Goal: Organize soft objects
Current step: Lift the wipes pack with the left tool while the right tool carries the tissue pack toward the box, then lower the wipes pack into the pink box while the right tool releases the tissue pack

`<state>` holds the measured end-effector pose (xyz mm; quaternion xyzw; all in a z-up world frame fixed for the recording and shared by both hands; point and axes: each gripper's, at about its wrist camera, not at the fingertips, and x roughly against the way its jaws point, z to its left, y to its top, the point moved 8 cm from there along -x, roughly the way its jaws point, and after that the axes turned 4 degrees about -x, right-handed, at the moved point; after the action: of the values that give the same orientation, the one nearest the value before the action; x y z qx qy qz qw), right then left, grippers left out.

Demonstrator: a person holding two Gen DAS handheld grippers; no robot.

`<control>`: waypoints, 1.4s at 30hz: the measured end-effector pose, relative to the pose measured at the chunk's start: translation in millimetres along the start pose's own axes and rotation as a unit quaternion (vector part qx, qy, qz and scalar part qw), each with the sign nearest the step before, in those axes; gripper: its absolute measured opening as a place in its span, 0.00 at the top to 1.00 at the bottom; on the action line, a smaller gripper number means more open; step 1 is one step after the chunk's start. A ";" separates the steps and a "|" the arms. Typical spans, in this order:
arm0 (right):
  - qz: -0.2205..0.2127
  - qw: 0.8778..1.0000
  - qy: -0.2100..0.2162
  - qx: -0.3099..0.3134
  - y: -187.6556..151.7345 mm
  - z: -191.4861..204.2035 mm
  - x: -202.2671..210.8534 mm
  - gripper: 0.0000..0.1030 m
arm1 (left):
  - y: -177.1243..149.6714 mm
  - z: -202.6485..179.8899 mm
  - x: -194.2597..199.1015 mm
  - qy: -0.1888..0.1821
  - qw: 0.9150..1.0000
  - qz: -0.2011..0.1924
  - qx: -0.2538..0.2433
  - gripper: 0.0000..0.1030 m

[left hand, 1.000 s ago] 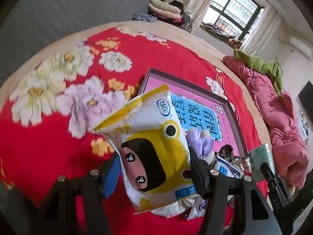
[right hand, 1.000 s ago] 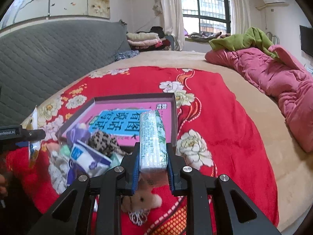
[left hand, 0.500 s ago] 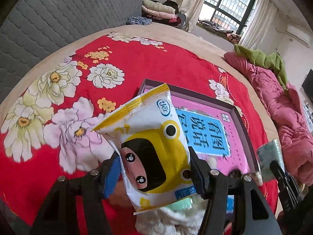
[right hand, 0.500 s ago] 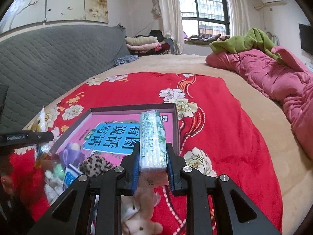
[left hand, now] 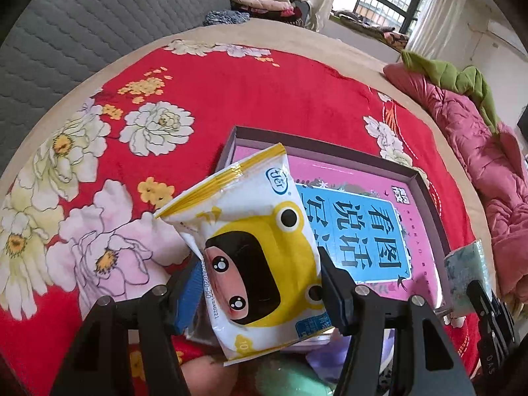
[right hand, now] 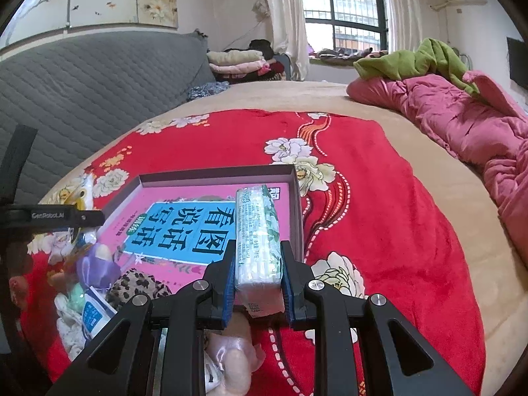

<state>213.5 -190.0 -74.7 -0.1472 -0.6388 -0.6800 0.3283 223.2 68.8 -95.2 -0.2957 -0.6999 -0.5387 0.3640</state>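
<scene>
A bed (right hand: 412,171) draped in a red floral blanket (left hand: 231,99) fills both views, with a grey quilted headboard (right hand: 82,92) at one side and a rumpled pink quilt (right hand: 462,125) topped by a green cloth (right hand: 406,59) along the other. On the blanket lies a shallow open box (right hand: 298,204) with dark walls and a pink base printed with a blue panel of Chinese characters. A heap of soft things (right hand: 99,283) sits at the box's near corner, among them a leopard-print piece (right hand: 138,287), a purple item and a pale green one; a pink plush toy (right hand: 231,359) lies just below the right gripper. The left gripper (left hand: 260,293) pinches a white-and-yellow tissue pack (left hand: 257,250) printed with a cartoon face, its jaws pressed on the pack's two sides, holding it tilted in the air above the near left edge of the box. The right gripper (right hand: 257,283) clamps a slim pack of tissues (right hand: 259,241) in green-patterned wrap, jaws tight against its long faces, the pack pointing forward over the right side of the box. In the left wrist view that pack shows at the far right edge, beside the box's corner.
</scene>
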 end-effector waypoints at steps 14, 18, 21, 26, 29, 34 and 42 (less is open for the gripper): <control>0.007 1.000 -0.022 0.018 2.3 1.6 -17.3 0.77 | 3.7 -6.3 -31.2 -0.003 0.999 0.027 -0.029 0.39; 0.015 0.999 -0.037 0.030 2.6 2.8 -27.0 0.77 | 0.9 -9.7 -38.1 -0.003 0.999 0.035 -0.040 0.39; 0.014 0.998 -0.043 0.033 4.0 2.9 -32.7 0.77 | 1.2 -9.8 -40.6 -0.006 0.999 0.034 -0.041 0.39; 0.010 0.998 -0.055 0.037 8.4 3.6 -42.7 0.77 | 1.9 -5.4 -43.8 -0.005 0.999 0.036 -0.036 0.39; 0.023 0.998 -0.052 0.040 4.6 5.9 -50.7 0.76 | 0.5 -7.0 -44.8 -0.003 0.998 0.038 -0.048 0.39; 0.033 0.999 -0.030 0.025 -3.0 6.1 -50.9 0.72 | -2.4 -9.0 -45.3 0.000 0.997 0.041 -0.057 0.39; 0.032 0.999 -0.014 0.005 -3.7 3.7 -44.6 0.58 | -4.8 -8.9 -42.4 -0.006 0.998 0.042 -0.056 0.38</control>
<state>243.4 -175.0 -104.8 -0.1752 -0.6417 -0.6637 0.3422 244.8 58.1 -131.5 -0.3480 -0.6576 -0.5598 0.3648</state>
